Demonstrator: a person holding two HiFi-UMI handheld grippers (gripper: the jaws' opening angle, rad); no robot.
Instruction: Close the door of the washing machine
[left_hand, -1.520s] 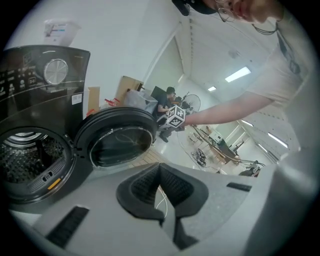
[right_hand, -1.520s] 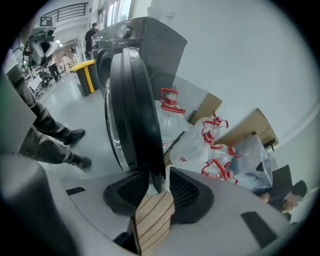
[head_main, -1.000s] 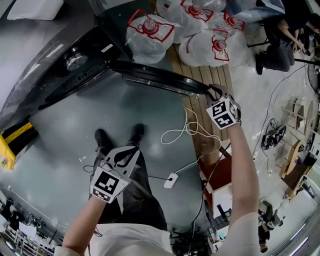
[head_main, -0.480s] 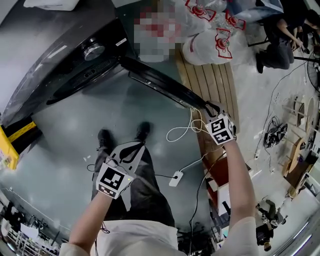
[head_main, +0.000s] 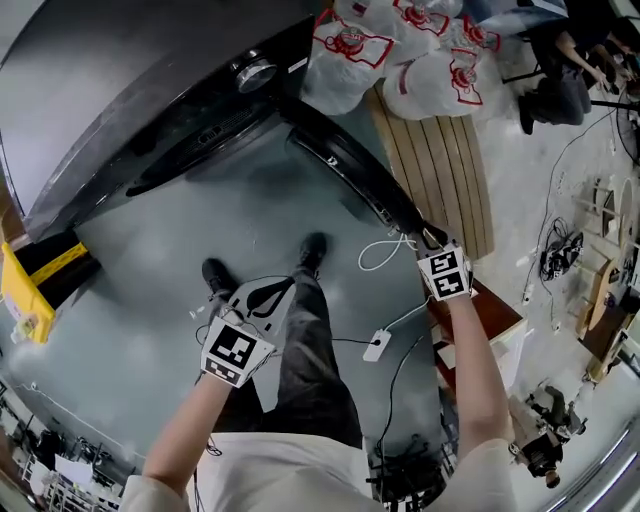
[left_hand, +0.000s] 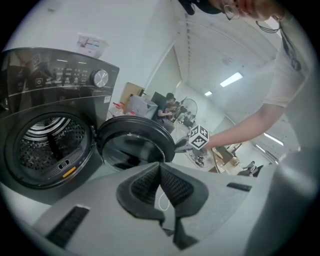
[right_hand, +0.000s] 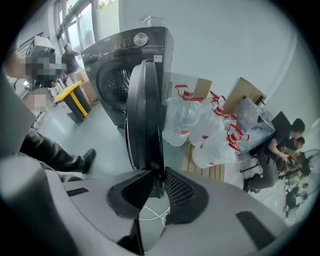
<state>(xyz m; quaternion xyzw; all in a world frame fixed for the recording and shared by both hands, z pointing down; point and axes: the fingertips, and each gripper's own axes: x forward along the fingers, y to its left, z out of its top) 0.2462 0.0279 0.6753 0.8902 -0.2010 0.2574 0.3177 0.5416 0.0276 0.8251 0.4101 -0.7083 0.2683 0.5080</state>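
I see left tongs and right tongs: grey shells, black ribbed pads, a white cube with black square markers on each. Wearer: white tee, dark trousers, black shoes.

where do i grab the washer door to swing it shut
Grip the door by its free rim, the side away from the washing machine, coming in edge-on: that rim is thin enough for the jaws and swings farthest. The right gripper has just been closing on it there.
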